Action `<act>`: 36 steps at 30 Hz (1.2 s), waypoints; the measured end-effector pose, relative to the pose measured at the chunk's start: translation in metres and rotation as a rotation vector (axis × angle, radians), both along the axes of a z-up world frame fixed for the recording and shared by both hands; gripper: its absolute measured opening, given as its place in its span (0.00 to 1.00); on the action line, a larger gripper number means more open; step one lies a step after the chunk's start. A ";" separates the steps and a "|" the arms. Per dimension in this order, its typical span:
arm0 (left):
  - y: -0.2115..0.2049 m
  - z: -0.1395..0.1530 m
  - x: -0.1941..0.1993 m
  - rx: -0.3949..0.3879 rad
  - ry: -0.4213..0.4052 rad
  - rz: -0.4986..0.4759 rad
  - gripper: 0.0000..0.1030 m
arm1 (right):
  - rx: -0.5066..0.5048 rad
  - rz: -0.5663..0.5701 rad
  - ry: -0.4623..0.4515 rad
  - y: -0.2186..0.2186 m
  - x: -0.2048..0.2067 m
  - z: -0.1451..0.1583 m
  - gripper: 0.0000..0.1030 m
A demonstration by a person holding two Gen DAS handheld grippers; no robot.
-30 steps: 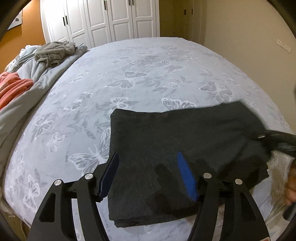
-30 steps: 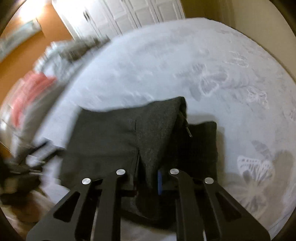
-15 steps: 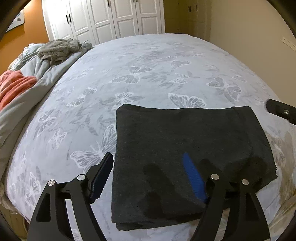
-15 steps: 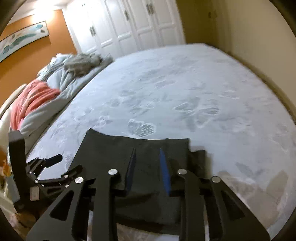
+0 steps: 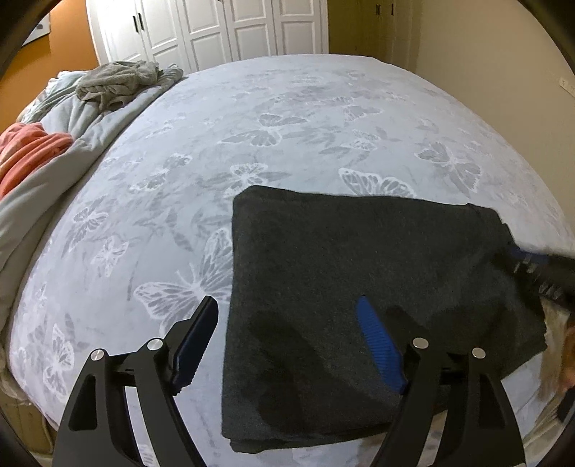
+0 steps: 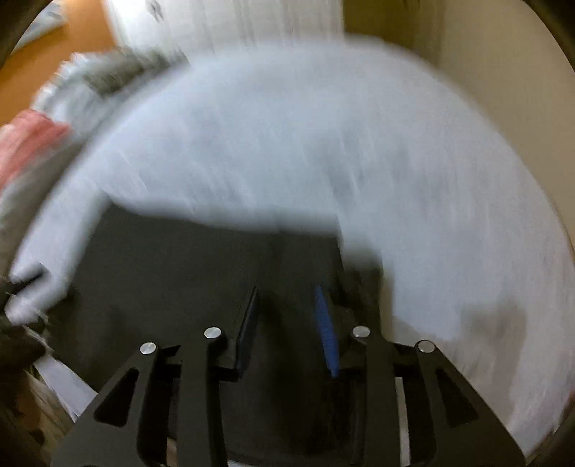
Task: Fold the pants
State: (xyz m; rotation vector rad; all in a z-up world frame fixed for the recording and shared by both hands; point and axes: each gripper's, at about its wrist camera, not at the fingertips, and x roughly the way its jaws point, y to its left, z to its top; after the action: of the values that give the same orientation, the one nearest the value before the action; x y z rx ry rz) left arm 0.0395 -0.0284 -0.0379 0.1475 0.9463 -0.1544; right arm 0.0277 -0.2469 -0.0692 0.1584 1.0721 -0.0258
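Bed: pale blue sheet (image 5: 323, 118) with a butterfly print, filling most of both views.
Room: white wardrobe doors (image 5: 215, 28) beyond the far edge; cream wall on the right, orange wall on the left.
Left edge: rumpled grey duvet (image 5: 46, 169), a grey garment (image 5: 115, 81) and an orange one (image 5: 28, 151) heaped on it.
Pants: dark grey pants (image 5: 359, 273), folded to a flat rectangle, near the bed's near edge.
Open room: bare sheet beyond and left of the pants.
Left gripper: left gripper (image 5: 287, 345) wide apart, holding nothing, straddling the pants' left edge.
Right gripper: right gripper (image 6: 287, 323) just been opening, partly apart over the pants; view blurred, nothing pinched.
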 end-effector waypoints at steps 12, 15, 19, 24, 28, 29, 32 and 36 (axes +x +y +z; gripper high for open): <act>0.008 0.005 -0.011 -0.022 -0.005 0.007 0.81 | 0.132 0.068 -0.067 -0.002 -0.049 0.017 0.13; 0.017 0.006 -0.013 -0.070 0.002 0.017 0.84 | 0.170 0.065 -0.096 -0.008 -0.063 0.020 0.16; 0.031 -0.008 -0.008 -0.102 0.073 0.051 0.84 | 0.109 0.039 -0.041 -0.006 -0.056 -0.005 0.36; 0.054 -0.030 -0.001 -0.232 0.205 0.097 0.84 | 0.141 -0.071 -0.120 -0.031 -0.062 0.010 0.63; 0.069 -0.054 0.003 -0.370 0.306 0.137 0.84 | 0.296 -0.102 -0.012 -0.037 -0.052 -0.017 0.71; 0.071 -0.056 0.003 -0.387 0.291 0.148 0.85 | 0.340 -0.093 0.017 -0.035 -0.047 -0.026 0.74; 0.060 -0.053 0.001 -0.370 0.245 0.111 0.75 | 0.328 -0.053 -0.005 -0.022 -0.045 -0.026 0.48; 0.048 -0.021 -0.017 -0.299 0.168 0.029 0.12 | 0.329 -0.002 -0.104 -0.012 -0.060 0.012 0.24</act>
State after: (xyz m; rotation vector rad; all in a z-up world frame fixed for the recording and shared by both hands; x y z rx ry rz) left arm 0.0228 0.0193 -0.0592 -0.1572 1.0801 -0.2828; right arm -0.0324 -0.2588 -0.0568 0.4528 0.9667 0.1560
